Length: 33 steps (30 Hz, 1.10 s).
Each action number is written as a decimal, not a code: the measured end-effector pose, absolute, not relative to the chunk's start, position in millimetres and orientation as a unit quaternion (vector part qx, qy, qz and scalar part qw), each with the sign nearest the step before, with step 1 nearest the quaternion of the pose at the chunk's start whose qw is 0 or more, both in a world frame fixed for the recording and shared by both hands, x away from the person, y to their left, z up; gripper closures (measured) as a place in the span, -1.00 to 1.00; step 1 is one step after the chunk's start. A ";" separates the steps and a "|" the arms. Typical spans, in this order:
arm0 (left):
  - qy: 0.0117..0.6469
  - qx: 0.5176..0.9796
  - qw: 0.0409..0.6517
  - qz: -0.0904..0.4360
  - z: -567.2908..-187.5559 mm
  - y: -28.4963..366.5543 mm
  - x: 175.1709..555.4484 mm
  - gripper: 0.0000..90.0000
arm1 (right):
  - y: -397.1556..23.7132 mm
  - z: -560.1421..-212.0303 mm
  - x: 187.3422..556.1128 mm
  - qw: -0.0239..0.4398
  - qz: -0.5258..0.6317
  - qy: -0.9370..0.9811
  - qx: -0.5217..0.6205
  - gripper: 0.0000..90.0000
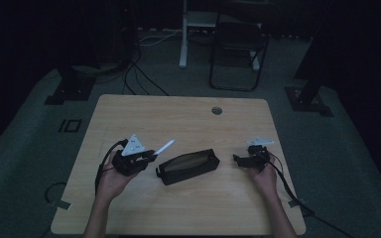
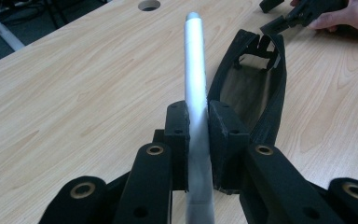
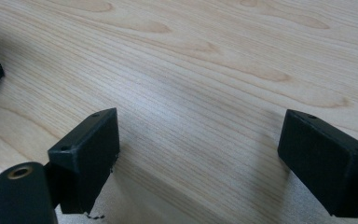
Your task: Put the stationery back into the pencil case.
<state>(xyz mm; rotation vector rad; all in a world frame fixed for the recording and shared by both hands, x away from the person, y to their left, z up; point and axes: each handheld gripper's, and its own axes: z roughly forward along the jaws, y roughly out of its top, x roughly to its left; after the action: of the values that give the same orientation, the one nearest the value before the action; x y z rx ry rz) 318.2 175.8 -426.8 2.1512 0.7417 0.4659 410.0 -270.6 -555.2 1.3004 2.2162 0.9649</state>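
Silver pen (image 2: 195, 79) sits clamped in left gripper (image 2: 197, 122); right gripper (image 3: 198, 154) gapes wide.

Rectangular table (image 1: 129, 208) with a light wood-grain top and rounded corners, standing on dark carpeted floor (image 1: 25, 148). Round cable hole (image 1: 217, 110) near the far edge, right of centre. One item lies directly on the top: a long black fabric pencil pouch (image 1: 188, 166), unzipped, mouth open, placed at a slant near the middle.
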 end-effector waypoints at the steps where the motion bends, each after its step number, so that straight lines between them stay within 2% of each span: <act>1: 0.292 0.850 0.398 0.184 -426.7 175.6 318.3 0.75 | -270.6 -555.2 410.0 0.197 0.345 0.792 0.464 -0.72; 33: 0.278 0.852 0.403 0.186 -421.0 161.3 324.3 0.75 | -270.6 -555.2 410.0 0.197 0.345 0.792 0.465 -0.72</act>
<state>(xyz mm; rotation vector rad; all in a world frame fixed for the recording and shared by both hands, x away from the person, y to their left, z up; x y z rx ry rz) 324.3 161.3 -421.0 2.1510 0.7020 0.4709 410.0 -270.6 -555.2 1.3006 2.2161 0.9647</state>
